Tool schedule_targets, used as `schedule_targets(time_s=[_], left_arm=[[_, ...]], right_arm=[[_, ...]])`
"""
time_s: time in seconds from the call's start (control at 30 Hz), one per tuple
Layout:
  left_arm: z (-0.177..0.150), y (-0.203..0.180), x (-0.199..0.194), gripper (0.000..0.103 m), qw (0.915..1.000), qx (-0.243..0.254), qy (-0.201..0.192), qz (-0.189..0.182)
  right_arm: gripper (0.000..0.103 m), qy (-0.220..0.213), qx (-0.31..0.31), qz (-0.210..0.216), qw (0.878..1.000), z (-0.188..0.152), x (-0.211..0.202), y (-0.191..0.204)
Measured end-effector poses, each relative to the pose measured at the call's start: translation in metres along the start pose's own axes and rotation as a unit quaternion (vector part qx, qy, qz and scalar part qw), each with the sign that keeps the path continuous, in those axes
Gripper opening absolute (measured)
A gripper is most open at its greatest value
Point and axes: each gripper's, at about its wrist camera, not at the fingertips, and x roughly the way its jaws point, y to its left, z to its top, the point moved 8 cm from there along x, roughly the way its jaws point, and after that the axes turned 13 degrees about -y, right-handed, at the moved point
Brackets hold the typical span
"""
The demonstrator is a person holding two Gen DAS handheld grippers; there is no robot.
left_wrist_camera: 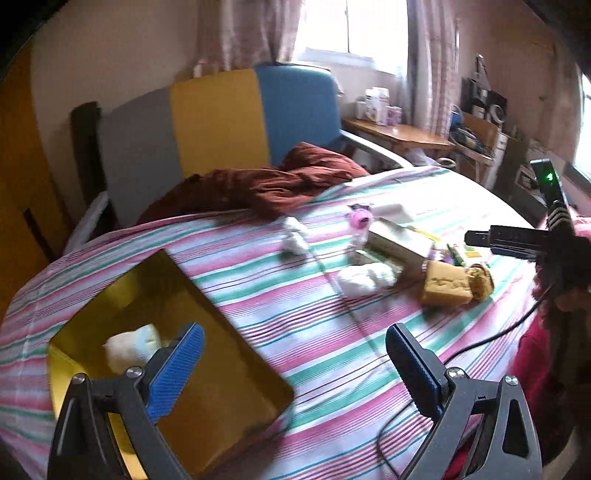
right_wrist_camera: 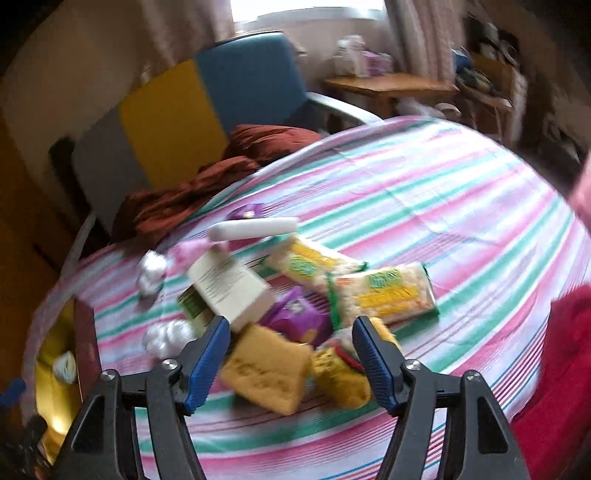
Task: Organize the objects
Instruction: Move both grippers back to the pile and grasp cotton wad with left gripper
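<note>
The right tongs (right_wrist_camera: 290, 363), spread and empty, are hovering over the sponge (right_wrist_camera: 267, 373), probably soft and light, best pinched across its flat sides.

A bright window (left_wrist_camera: 354, 29) with pale checked curtains (left_wrist_camera: 428, 66) lets daylight into a room with cream walls (left_wrist_camera: 110, 55). Below it stands a headboard (left_wrist_camera: 218, 122) in grey, yellow and blue panels, with a rumpled rust-brown blanket (left_wrist_camera: 266, 184) lying at its foot on a bed (left_wrist_camera: 369, 350) covered in a pink, green and white striped sheet. A wooden side table (left_wrist_camera: 399, 134) sits by the window, and cluttered shelves (left_wrist_camera: 480, 122) fill the far right corner.
</note>
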Motion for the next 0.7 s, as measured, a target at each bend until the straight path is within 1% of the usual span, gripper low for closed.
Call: schedule_targets(time_s=[0.1, 0.2, 0.27, 0.33, 0.53, 0.6, 0.7], left_arm=[[0.001, -0.016, 0.020, 0.099, 0.9998, 0.009, 0.015, -0.011], [0.002, -0.029, 0.038, 0.099, 0.9992, 0.017, 0.027, -0.024], [0.000, -0.038, 0.054, 0.099, 0.9985, 0.018, 0.042, -0.030], [-0.002, -0.043, 0.068, 0.099, 0.9975, 0.007, 0.057, -0.042], [-0.010, -0.049, 0.105, 0.099, 0.9940, -0.029, 0.094, -0.047], [-0.009, -0.053, 0.114, 0.099, 0.9941, -0.031, 0.094, -0.044], [-0.003, -0.059, 0.126, 0.099, 0.9962, -0.009, 0.079, -0.034]], right_arm=[[0.071, 0.011, 0.056, 0.004, 0.998, -0.003, 0.006, -0.018], [0.072, 0.008, 0.076, 0.008, 0.997, -0.001, 0.005, -0.025], [0.072, 0.012, 0.081, 0.015, 0.997, -0.003, 0.007, -0.024], [0.072, 0.019, 0.083, 0.024, 0.996, -0.005, 0.009, -0.020], [0.072, 0.030, 0.078, 0.041, 0.996, -0.009, 0.011, -0.012], [0.072, 0.030, 0.075, 0.046, 0.996, -0.009, 0.012, -0.010], [0.072, 0.033, 0.072, 0.053, 0.995, -0.009, 0.013, -0.006]])
